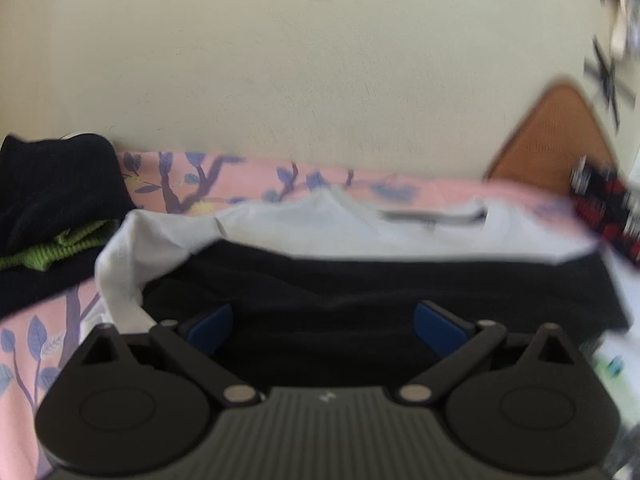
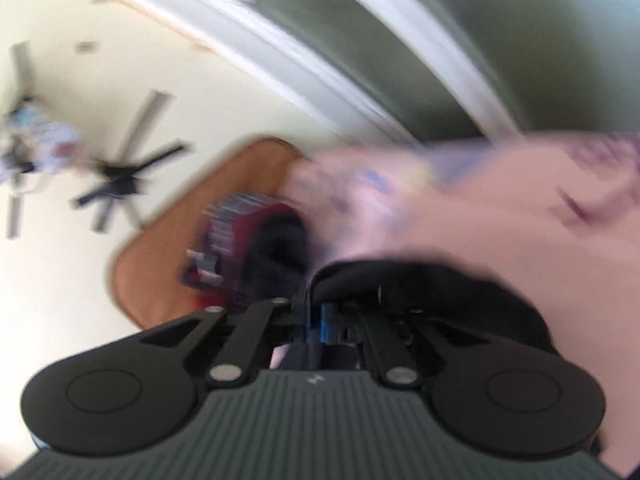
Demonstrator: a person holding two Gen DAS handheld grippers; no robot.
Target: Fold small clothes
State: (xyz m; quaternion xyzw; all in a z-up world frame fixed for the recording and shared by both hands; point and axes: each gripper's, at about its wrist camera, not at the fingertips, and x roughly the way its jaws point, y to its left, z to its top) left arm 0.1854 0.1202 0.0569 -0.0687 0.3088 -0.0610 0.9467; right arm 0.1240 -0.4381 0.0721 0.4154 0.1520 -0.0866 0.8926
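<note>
pink bedding [image 1: 248, 184] printed with blue leaves and purple branches covers the surface, backed by a plain cream wall. on it, near the middle of the left wrist view, a black garment [image 1: 360, 292] lies spread flat over a white garment [image 1: 320, 224], whose edge shows along the black one's far side from 9 to 3 o'clock. a dark pile with a green ribbed piece [image 1: 60, 252] sits at 9 o'clock, a red and black patterned cloth [image 1: 612, 216] at 3 o'clock near an orange-brown panel [image 1: 556, 140].

the left gripper [image 1: 324, 324] hovers over the near part of the black garment with its blue pads spread wide and nothing between them. the right gripper [image 2: 316, 320], seen through heavy blur, has its jaws pinched nearly together; black cloth [image 2: 400, 280] bunches at the tips toward 1 o'clock, and it looks clamped, though the blur leaves this uncertain.

by my reading, a fold of the black garment is in hand: the right side seems to be carrying a corner or edge while the left is free. the next move probably calls for the left claw to come down on the near edge, pinch a single layer, and then for both to carry the cloth over evenly so the fold lands square without dragging the white garment beneath.
</note>
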